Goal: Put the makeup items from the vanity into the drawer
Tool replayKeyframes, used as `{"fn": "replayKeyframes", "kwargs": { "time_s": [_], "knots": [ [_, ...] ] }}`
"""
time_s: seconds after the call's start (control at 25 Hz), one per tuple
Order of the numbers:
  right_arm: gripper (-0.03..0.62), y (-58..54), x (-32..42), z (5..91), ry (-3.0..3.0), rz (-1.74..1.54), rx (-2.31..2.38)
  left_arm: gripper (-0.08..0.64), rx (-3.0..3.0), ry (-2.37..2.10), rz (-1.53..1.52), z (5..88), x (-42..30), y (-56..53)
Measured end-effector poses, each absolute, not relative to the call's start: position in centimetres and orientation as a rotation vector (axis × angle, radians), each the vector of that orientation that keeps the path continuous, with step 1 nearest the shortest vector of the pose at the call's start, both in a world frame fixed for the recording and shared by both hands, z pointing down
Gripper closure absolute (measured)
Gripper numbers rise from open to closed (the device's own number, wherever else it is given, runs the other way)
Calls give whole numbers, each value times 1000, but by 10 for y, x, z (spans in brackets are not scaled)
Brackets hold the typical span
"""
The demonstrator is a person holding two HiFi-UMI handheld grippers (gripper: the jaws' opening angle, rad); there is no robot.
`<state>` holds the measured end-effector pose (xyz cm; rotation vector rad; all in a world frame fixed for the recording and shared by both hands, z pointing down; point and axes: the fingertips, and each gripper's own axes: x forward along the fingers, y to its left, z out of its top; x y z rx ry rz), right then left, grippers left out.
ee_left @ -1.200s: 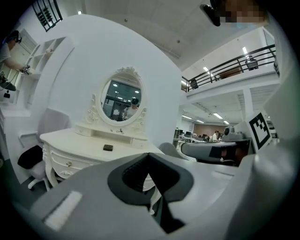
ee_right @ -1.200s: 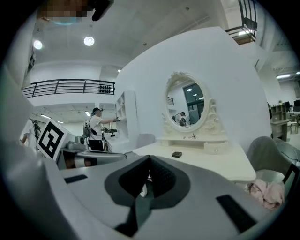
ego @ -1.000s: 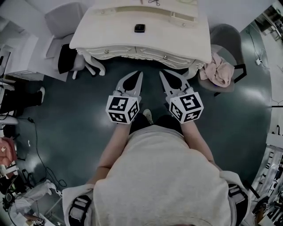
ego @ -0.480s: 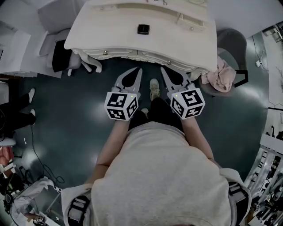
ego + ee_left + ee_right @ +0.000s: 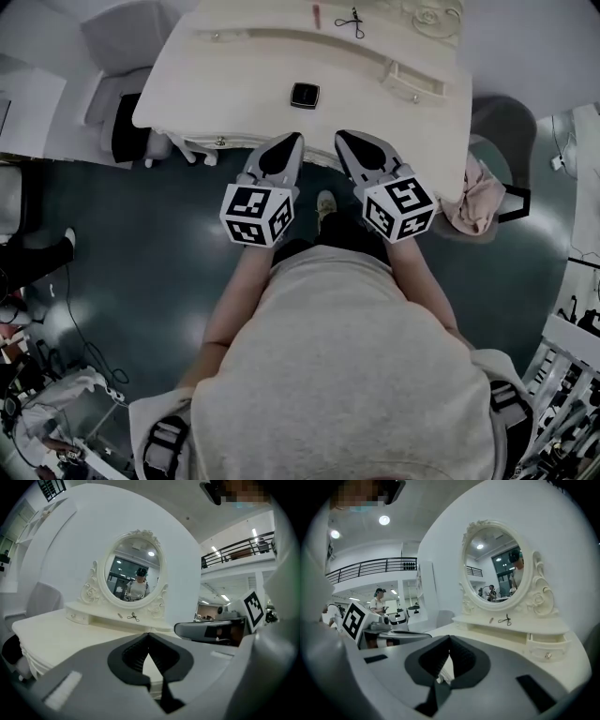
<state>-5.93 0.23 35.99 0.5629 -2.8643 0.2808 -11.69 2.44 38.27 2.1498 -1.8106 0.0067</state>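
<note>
The cream vanity point(image 5: 234, 80) fills the top of the head view. On it lie a small black compact point(image 5: 304, 94), a red stick point(image 5: 316, 16) and a dark eyelash curler point(image 5: 352, 21) near the mirror base. My left gripper point(image 5: 296, 139) and right gripper point(image 5: 340, 137) are side by side with their tips at the vanity's front edge, both shut and empty. The left gripper view shows its tips point(image 5: 149, 633) meeting, with the curler point(image 5: 133, 617) under the oval mirror point(image 5: 132, 576). In the right gripper view, the curler point(image 5: 505, 619) lies beyond that gripper point(image 5: 450, 637).
A small drawer point(image 5: 412, 82) sits in the vanity's raised shelf, also in the right gripper view as the small drawer point(image 5: 547, 648). Front drawers with a knob point(image 5: 220, 142) line the vanity's edge. A grey chair point(image 5: 122, 37) stands at left; pink cloth point(image 5: 478, 197) hangs on a chair at right.
The person has stepped toward the vanity. Both grippers moved forward together from over the dark floor to the vanity's front edge. Both stayed shut.
</note>
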Motion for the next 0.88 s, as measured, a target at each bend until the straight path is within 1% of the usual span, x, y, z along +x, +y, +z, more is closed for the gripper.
{"fn": "replayKeyframes", "kwargs": {
  "time_s": [0.16, 0.4, 0.88],
  "knots": [
    [584, -41, -74, 357, -2878, 253, 483, 551, 2147, -1852, 17, 376, -119, -17],
    [583, -80, -85, 361, -2874, 236, 378, 551, 2039, -1896, -18, 389, -127, -54],
    [583, -106, -95, 376, -2837, 283, 331, 551, 1936, -1971, -10, 398, -153, -67]
  ]
}}
